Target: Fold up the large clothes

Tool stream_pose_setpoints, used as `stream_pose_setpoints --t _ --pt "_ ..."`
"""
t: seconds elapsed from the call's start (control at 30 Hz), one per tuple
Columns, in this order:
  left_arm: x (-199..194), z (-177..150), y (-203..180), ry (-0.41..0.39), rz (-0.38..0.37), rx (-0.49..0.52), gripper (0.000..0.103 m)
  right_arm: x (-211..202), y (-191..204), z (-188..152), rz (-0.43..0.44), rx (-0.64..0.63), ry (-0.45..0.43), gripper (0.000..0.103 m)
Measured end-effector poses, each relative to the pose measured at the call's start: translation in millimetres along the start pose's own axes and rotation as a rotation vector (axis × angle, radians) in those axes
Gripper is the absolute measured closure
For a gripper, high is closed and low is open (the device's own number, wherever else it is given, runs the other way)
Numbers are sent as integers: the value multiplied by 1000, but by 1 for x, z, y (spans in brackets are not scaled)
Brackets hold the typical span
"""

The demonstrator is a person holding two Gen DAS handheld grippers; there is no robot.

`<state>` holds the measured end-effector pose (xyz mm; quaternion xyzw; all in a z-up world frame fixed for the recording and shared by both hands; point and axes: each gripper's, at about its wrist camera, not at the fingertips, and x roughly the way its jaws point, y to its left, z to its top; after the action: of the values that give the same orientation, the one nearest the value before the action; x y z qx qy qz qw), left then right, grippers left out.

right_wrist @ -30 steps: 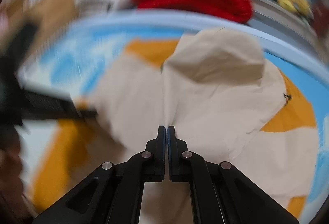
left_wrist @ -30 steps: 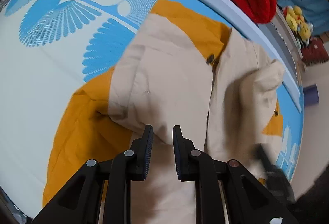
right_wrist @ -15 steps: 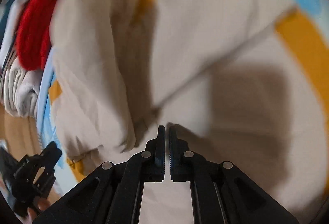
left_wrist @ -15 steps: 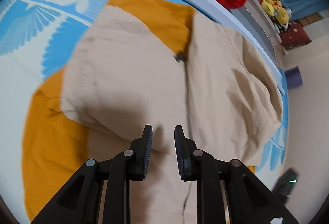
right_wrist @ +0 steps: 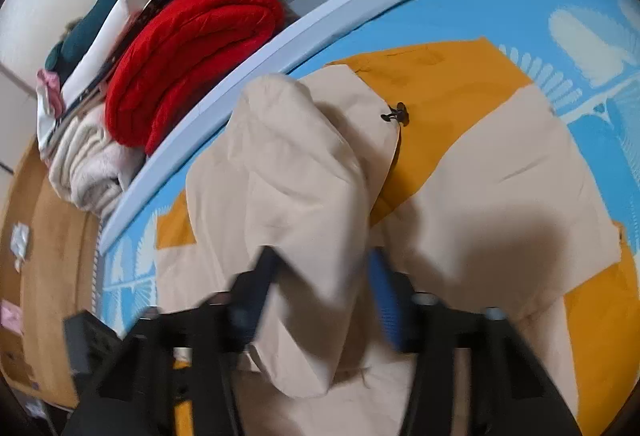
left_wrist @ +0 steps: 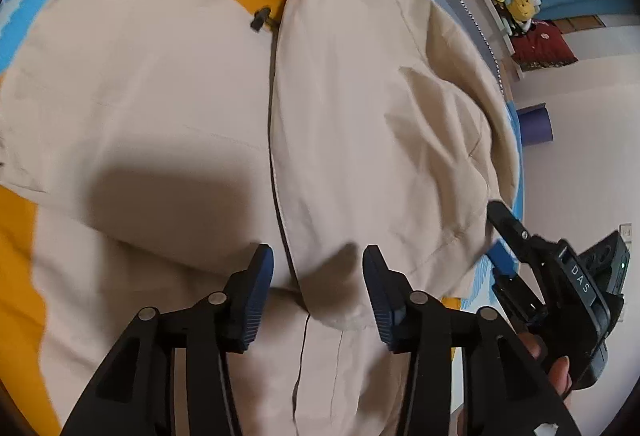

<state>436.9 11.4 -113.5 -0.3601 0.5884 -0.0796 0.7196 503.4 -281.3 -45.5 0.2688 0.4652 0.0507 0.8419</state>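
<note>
Both pairs of jaws, pinched nearly shut a second ago, are opening: the left gripper [left_wrist: 318, 286] and right gripper [right_wrist: 320, 300] let the beige-and-orange jacket [left_wrist: 168, 107] lie free between and ahead of them, so this fold looks laid down.

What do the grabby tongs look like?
Both tongs are black, with bars joined by round silver pins. The left tongs have dark blue ribbed pads. The right tongs have brighter blue pads, and white letters "DAS" mark their body.

Both wrist views look steeply down, close over the same beige-and-orange jacket [left_wrist: 168, 107] [right_wrist: 480, 195].
</note>
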Motion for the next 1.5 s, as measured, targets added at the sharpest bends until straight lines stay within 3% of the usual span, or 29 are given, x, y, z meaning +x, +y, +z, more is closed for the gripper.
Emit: stream_pose_setpoints --t 0.07,0.17,0.23,0.33,0.43,0.5,0.57,0.63,0.7,0.77,0.8,0.87,0.93,0.97,1.07,1.13,1.2,1.23,1.27,1.3,1.4,1.5 --pt "6 0 2 13 -18 -29 60 0 -12 1 13 54 -3 89" --pt "15 -2 -1 20 -28 -15 64 2 -27 5 15 100 -4 94" --pt "11 -2 -5 8 -14 11 97 4 -34 6 16 134 2 96" --pt "-22 5 -13 -76 -32 31 100 2 -41 9 55 172 4 101" --pt "-58 12 -25 -189 36 106 100 -8 -35 10 123 186 -32 101" --pt "-57 12 -25 -196 111 135 100 -9 -34 7 135 201 -39 102" --pt "-33 11 -15 -105 172 120 99 11 -41 -1 57 202 31 102" --pt "3 5 3 39 217 76 90 32 -57 -10 -38 229 115 102" --pt "9 2 9 62 215 34 89 46 -70 -18 -97 261 168 101" --pt "-2 4 1 33 235 47 84 47 -68 -17 -105 248 170 101" --pt "-13 5 -8 -13 270 85 77 45 -64 -14 -110 228 162 97" --pt "-41 3 -31 -175 367 199 69 38 -57 -8 -129 200 133 94" --pt "-49 -4 -45 -235 353 263 66 33 -53 -5 -137 190 122 89" --pt "-45 -8 -46 -221 319 275 67 32 -52 -5 -130 192 118 84" --pt "-18 -24 -44 -60 188 279 67 26 -52 -5 -109 187 97 73" --pt "8 -35 -36 49 199 265 72 24 -52 1 -96 156 70 72" --pt "18 -42 -29 62 229 261 74 25 -55 9 -72 145 46 74" --pt "17 -42 -30 62 229 267 74 25 -59 12 -58 160 40 78" --pt "18 -44 -33 71 230 283 74 26 -65 15 -42 186 38 92" --pt "20 -45 -35 84 236 304 74 29 -68 16 -35 201 44 94" --pt "27 -48 -43 115 272 362 72 38 -84 15 -59 272 77 94" --pt "25 -41 -47 127 276 353 72 46 -91 12 -57 335 105 92"
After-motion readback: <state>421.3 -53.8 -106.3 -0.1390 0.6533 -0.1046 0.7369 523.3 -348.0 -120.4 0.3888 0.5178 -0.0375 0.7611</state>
